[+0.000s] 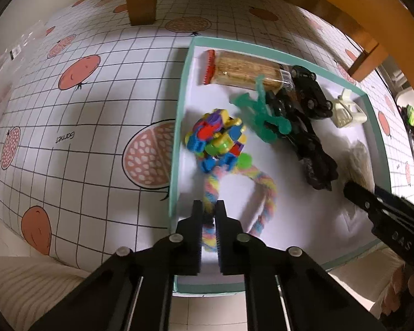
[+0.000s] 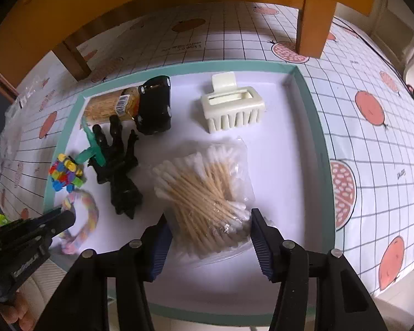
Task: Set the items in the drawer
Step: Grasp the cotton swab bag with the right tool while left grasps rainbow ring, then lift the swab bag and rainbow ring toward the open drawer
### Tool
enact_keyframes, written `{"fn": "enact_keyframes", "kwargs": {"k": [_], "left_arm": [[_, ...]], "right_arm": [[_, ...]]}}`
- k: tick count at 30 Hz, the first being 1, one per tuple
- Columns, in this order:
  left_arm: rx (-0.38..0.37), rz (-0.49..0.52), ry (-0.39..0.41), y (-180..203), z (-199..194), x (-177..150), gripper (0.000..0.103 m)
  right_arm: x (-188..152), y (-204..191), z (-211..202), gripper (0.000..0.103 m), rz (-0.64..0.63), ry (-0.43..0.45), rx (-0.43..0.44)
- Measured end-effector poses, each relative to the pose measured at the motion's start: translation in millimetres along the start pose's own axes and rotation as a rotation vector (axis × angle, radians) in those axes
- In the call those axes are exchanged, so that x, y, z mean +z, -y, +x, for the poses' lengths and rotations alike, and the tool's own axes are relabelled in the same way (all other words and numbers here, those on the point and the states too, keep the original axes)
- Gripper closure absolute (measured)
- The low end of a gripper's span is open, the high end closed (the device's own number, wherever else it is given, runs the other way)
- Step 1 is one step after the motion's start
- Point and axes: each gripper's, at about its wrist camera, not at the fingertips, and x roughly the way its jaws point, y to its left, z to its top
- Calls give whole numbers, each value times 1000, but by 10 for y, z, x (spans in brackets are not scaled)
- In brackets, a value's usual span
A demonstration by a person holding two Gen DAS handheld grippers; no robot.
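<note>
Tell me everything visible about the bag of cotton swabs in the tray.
The bag of cotton swabs is a clear, crinkled plastic pouch packed with wooden-stemmed, white-tipped swabs lying in a loose diagonal bundle. It rests flat on the white floor of the teal-rimmed tray, in front of the cream plastic holder. The right gripper straddles its near end, pads at the plastic on both sides; whether they already press it I cannot tell.

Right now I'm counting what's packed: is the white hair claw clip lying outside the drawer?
No, the white hair claw clip sits inside the teal-rimmed drawer.
</note>
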Motion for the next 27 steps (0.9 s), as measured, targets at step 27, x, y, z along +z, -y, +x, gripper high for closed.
{"fn": "enact_keyframes", "kwargs": {"k": [27], "left_arm": [[-199,29,184,126,-632,-102,97]], "right_arm": [[-225,2,-567,52,100,110,122]]}}
